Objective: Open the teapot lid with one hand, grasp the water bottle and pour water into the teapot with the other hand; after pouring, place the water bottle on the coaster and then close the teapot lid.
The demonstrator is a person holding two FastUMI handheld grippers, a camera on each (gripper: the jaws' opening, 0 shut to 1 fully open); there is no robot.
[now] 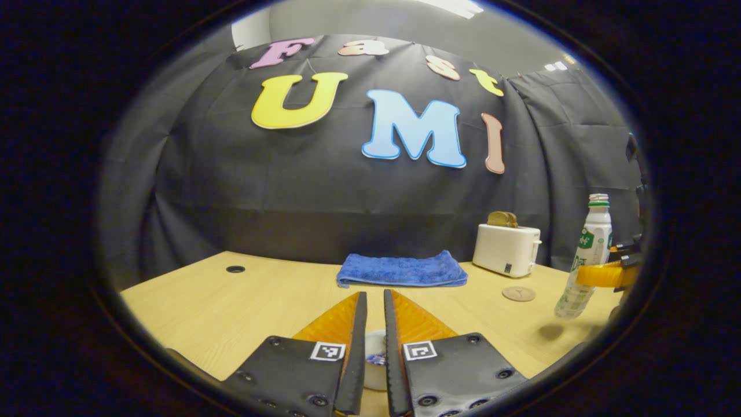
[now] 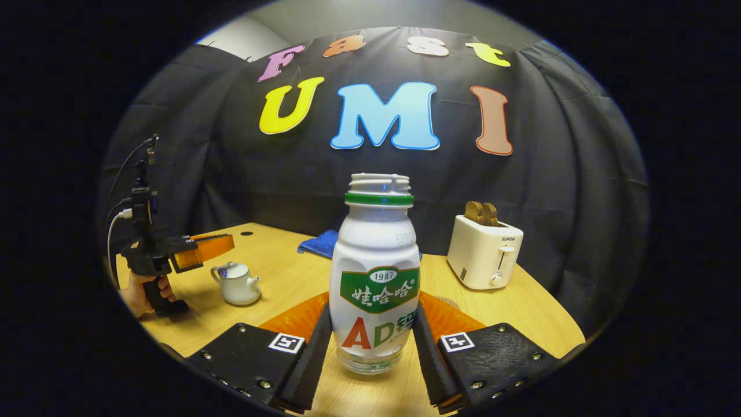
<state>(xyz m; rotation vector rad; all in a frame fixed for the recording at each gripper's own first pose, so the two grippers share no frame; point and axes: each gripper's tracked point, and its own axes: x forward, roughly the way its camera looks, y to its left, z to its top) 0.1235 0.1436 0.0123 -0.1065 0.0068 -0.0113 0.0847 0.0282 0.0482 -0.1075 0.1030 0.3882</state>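
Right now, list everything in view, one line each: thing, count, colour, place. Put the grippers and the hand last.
table: one, light wood, under everything.
water bottle: one, white with green band, uncapped, upright between the right gripper's fingers.
teapot: one, white, lid on, on the table's left side below the left gripper.
coaster: one, brown, round, on the table before the toaster.
toaster: one, white, with brown bread in it, back right.
towel: one, blue, folded, at the back by the wall.
left gripper: one, fingers nearly together, above the teapot.
right gripper: one, shut on the bottle.
hand: one, holding the left gripper's handle.
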